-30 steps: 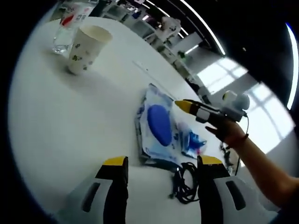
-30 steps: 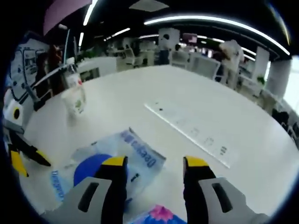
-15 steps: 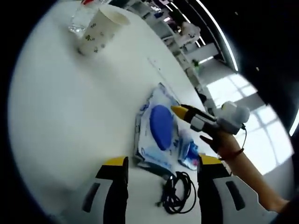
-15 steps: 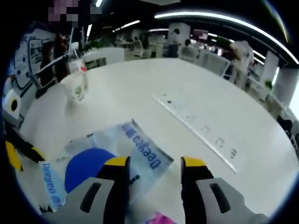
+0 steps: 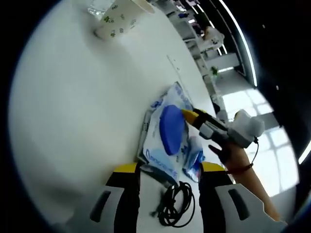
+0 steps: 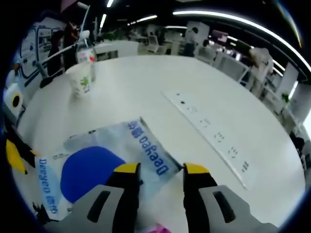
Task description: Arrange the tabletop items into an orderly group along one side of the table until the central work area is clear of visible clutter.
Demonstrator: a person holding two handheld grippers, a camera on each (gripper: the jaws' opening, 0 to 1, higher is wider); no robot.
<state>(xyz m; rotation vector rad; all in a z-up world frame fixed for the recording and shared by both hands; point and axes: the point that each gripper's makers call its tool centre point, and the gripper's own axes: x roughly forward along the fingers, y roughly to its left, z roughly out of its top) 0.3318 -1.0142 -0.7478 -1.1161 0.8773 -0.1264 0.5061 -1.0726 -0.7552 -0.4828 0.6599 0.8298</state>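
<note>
Closer now over wipes pack (image 6: 104, 158), right gripper (image 6: 158, 170) spread, nothing pinched. Left gripper (image 5: 165, 170) likewise spread above black cable (image 5: 176, 204). Near far table (image 5: 73, 107) edge, paper cup (image 5: 119, 19) untouched; tidying barely begun.

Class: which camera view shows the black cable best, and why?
The left gripper view: the black cable lies coiled on the white table, between the left gripper's fingers, below the blue wipes pack. In the right gripper view I cannot make the cable out.

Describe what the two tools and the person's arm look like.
Each tool has two grey jaws capped with yellow pads on black tips: left tool, right tool. In the left gripper view, the right tool is black and yellow with a white box behind it; the bare arm wears a thin dark wristband.
</note>
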